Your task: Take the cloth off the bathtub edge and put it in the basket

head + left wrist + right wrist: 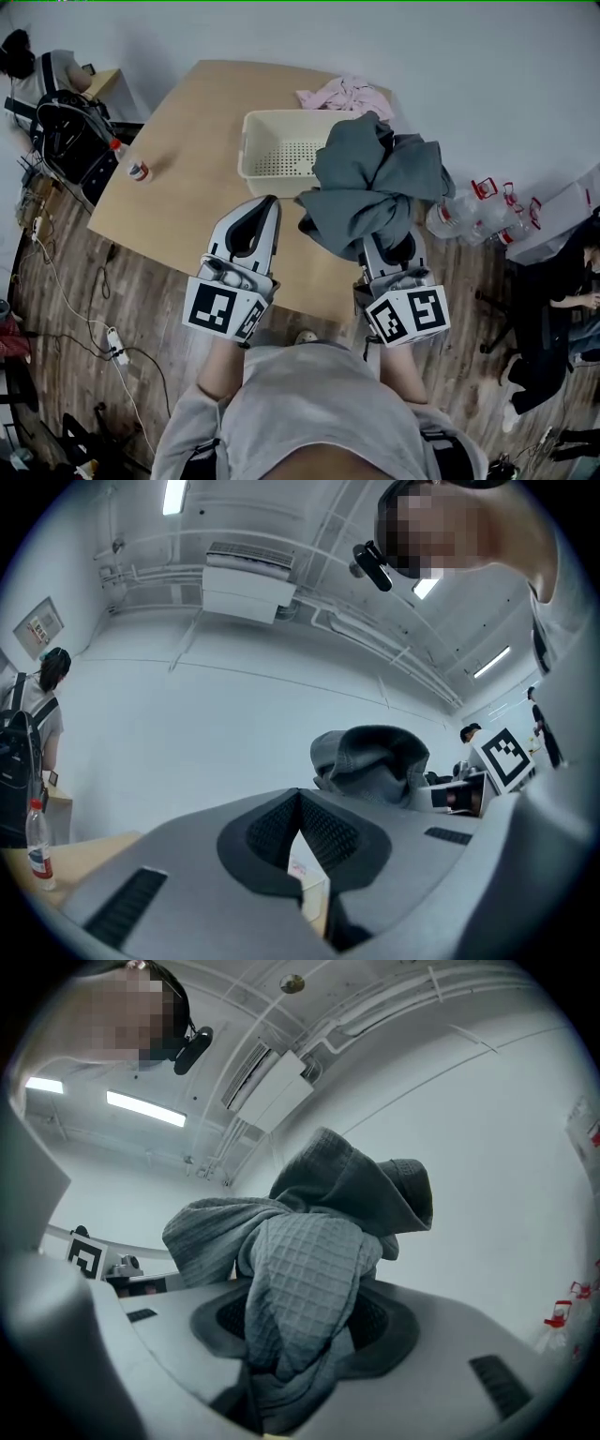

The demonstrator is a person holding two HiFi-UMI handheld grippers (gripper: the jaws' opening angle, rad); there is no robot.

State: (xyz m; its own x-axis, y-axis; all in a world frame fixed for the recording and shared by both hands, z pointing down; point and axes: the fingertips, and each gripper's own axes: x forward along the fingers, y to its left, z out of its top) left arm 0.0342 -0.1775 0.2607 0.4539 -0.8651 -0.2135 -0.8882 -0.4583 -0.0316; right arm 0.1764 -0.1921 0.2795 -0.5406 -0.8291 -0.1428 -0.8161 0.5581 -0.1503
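A grey waffle-weave cloth (375, 178) hangs bunched in the air over the right front part of the wooden table (178, 159). My right gripper (386, 246) is shut on it, and the cloth (309, 1269) fills the space between the jaws of the right gripper (300, 1335). The cream basket (258, 131) stands on the table just left of and behind the cloth, with its perforated bottom bare. My left gripper (265, 208) points at the basket's near side, shut, with nothing in it. In the left gripper view the left gripper (300, 803) has its jaws meeting at the tip, and the grey cloth (375, 757) shows beyond.
A pink cloth (342, 94) lies on the table behind the basket. A small bottle (138, 170) stands near the table's left edge. Clear plastic bottles (469, 214) sit right of the table. People sit at the far left and right, and cables run over the wooden floor (56, 309).
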